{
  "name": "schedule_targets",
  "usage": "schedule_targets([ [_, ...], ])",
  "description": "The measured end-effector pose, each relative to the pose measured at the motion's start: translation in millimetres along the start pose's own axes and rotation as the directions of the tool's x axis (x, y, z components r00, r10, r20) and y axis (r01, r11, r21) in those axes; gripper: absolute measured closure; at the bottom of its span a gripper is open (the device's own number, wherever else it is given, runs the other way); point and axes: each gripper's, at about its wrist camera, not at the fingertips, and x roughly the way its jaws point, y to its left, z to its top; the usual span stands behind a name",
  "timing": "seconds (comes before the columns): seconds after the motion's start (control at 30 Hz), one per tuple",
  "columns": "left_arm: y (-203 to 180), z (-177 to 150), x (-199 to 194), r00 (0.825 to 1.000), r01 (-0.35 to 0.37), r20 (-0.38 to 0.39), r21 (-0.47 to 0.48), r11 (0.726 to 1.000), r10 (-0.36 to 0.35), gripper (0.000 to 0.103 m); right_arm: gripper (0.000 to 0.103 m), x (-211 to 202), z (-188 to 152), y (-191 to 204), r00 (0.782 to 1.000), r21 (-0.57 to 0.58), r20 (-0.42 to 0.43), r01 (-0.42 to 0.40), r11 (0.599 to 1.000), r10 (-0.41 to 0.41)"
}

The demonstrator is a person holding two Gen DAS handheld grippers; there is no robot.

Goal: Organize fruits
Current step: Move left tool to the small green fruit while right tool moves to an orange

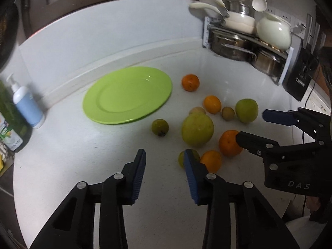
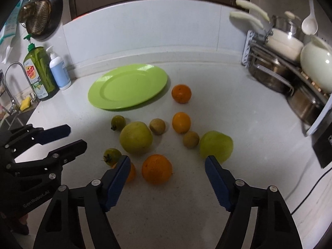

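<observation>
A lime-green plate (image 1: 127, 95) lies bare on the white table (image 1: 83, 155), and every fruit sits off it on the table, on the side toward the pot rack (image 1: 247, 41). Nearest the plate is one orange (image 1: 190, 82); farther from it cluster a large green fruit (image 1: 197, 129), a second orange (image 1: 212, 104), a green apple (image 1: 246, 110), two small brownish fruits and a small dark-green one (image 1: 159, 127). The left gripper (image 1: 165, 174) hangs over the table with its fingers spread wide and empty. The right gripper (image 2: 168, 181) is likewise wide open, holding nothing, with a big orange (image 2: 156, 169) lying between its fingers' tips.
</observation>
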Motion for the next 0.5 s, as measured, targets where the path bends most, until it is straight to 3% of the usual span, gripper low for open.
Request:
schedule_targets([
  [0.2,-4,0,15,0.996,0.078,-0.043,0.021,0.997,-0.077,0.071,0.036,13,0,-3,0.999,0.011,-0.041,-0.023,1.0,0.023],
  [0.5,-6,0,33,0.99,0.121,-0.075,0.022,0.992,-0.119,0.072,0.044,27,-2,-5,0.994,0.024,-0.091,-0.055,0.998,0.057],
])
